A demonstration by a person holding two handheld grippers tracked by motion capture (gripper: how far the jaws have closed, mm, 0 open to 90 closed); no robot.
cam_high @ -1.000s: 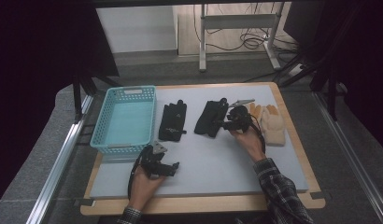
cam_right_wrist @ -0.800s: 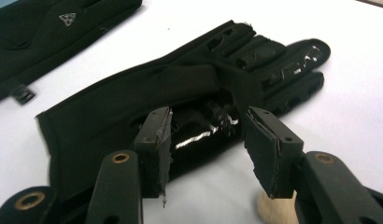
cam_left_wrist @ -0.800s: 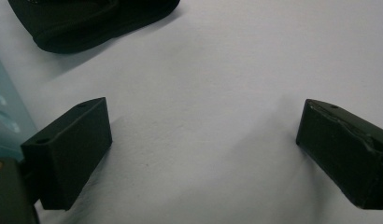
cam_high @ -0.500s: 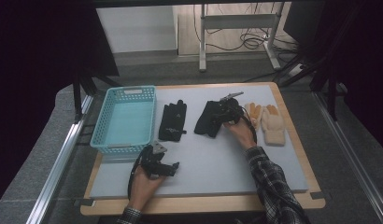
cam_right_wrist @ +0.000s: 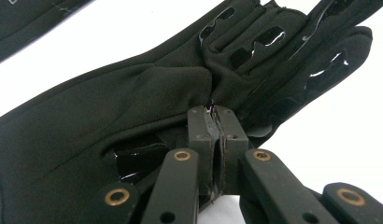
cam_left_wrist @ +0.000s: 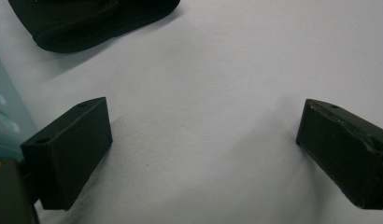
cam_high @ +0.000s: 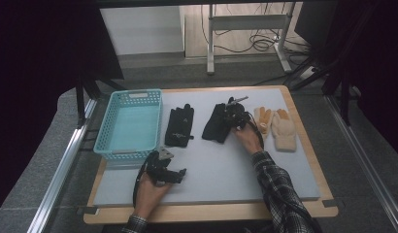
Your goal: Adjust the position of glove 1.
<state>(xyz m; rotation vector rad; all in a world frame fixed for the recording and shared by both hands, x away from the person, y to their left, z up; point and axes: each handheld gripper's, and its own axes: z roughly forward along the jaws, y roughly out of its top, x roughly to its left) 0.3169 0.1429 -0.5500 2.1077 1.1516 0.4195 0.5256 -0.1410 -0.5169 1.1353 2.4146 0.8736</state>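
Two black gloves lie on the grey mat [cam_high: 226, 170], one [cam_high: 180, 126] beside the basket and one [cam_high: 216, 125] in the middle. My right gripper [cam_high: 232, 116] sits at the right edge of the middle glove. Its jaws have just been closing, and in the right gripper view they [cam_right_wrist: 216, 116] are shut with a fold of that black glove [cam_right_wrist: 133, 102] pinched at their tips. My left gripper [cam_high: 176, 175] rests low at the mat's front left. It [cam_left_wrist: 203, 149] stands open over bare mat, with nothing between its fingers [cam_left_wrist: 68, 149].
A light blue basket [cam_high: 139, 93] stands at the left of the mat. Two beige gloves [cam_high: 284, 131] lie at the right, close to my right hand. The other black glove [cam_right_wrist: 21, 23] lies just beyond the pinched one. The board's wooden edge [cam_high: 211, 211] runs along the front.
My right hand has moved left, from beside the beige gloves onto the middle black glove. The left hand has stayed where it was.
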